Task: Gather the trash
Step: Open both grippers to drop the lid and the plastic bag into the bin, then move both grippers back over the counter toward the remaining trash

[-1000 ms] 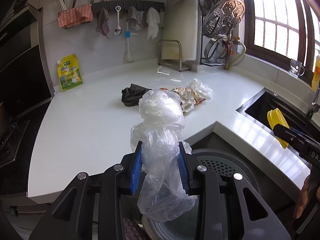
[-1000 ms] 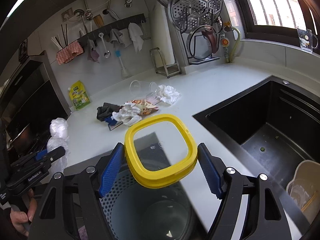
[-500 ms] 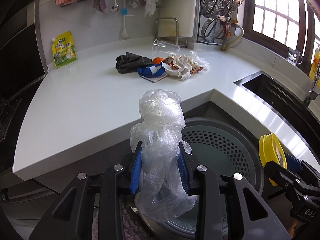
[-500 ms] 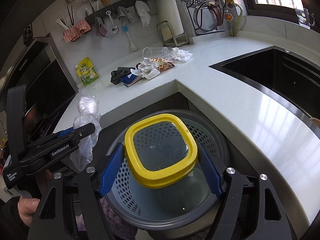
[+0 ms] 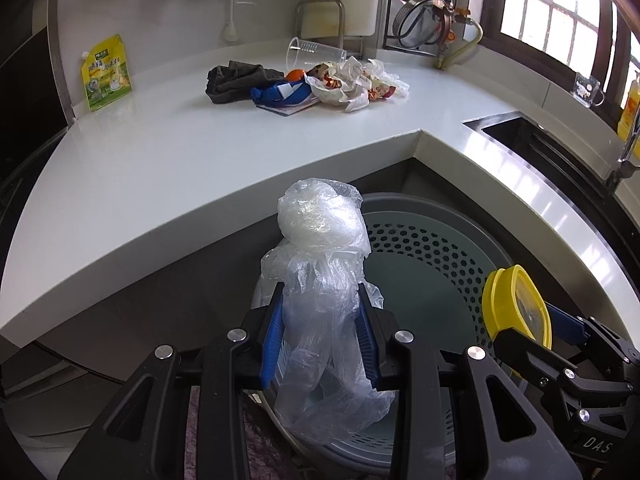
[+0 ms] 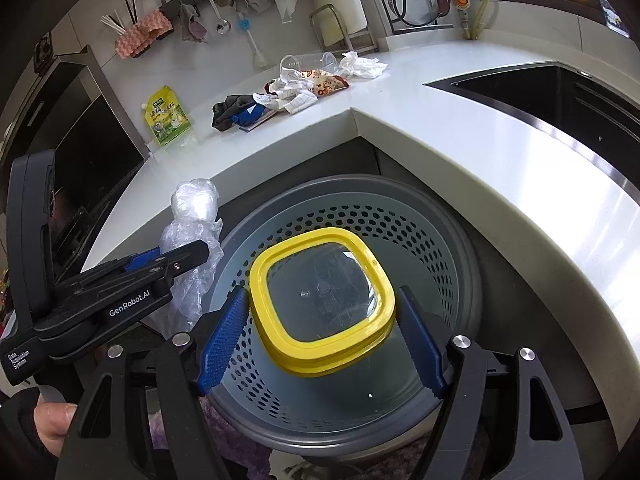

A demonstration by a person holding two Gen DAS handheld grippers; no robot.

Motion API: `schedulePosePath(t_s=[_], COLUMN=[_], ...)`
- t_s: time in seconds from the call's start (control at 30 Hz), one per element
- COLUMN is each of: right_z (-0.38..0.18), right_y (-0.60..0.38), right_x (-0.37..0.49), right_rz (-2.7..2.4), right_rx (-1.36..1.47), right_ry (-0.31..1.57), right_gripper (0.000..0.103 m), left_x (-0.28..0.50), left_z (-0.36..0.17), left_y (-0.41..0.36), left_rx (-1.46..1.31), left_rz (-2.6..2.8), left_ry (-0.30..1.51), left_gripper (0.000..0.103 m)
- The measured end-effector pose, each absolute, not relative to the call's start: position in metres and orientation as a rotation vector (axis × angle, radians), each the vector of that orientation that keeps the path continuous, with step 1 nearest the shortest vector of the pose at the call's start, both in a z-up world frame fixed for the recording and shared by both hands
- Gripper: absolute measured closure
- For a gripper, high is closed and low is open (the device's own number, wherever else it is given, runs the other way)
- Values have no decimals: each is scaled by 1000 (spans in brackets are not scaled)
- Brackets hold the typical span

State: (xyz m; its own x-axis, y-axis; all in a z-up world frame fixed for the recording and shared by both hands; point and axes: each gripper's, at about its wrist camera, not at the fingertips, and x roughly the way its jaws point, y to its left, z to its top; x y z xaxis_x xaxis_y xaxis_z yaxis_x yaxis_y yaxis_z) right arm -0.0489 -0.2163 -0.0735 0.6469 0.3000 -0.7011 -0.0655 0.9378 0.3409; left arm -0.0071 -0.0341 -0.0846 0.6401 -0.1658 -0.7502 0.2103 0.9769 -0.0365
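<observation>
2 tools (image 5: 322, 328) (image 6: 320, 344) gripping plastic bag (image 5: 320, 264), yellow lid (image 6: 322, 300), white corner counter (image 5: 160, 160), grey bin (image 6: 452, 240)

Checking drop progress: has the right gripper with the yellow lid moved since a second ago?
Yes. The right gripper and yellow lid came down from countertop level to over the bin.

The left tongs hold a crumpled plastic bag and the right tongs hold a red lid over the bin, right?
Not quite: the lid in the right tongs is yellow, not red, as the right wrist view shows. The left tongs do hold the plastic bag over the bin.
</observation>
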Motion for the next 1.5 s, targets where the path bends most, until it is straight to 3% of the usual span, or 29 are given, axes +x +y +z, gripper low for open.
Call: schedulePosePath(t_s=[0.6, 0.8, 0.87, 0.97, 1.5], right_z=[-95, -95, -94, -94, -92], right_y=[-226, -230, -231, -233, -232], right_x=[-41, -42, -42, -42, -44], right_rz=[206, 194, 194, 195, 186], right_rx=[336, 340, 345, 358, 354], right_ry=[891, 882, 884, 882, 872], right_gripper=[31, 31, 30, 28, 27], left_x=[0, 2, 2, 2, 2], left_z=[-98, -99, -98, -97, -98], left_y=[-40, -41, -40, -38, -34], left_rx=[59, 57, 52, 46, 37], left_rz=[-231, -230, -230, -224, -220], left_ry=[893, 895, 890, 882, 886], left_gripper=[66, 54, 43, 37, 37])
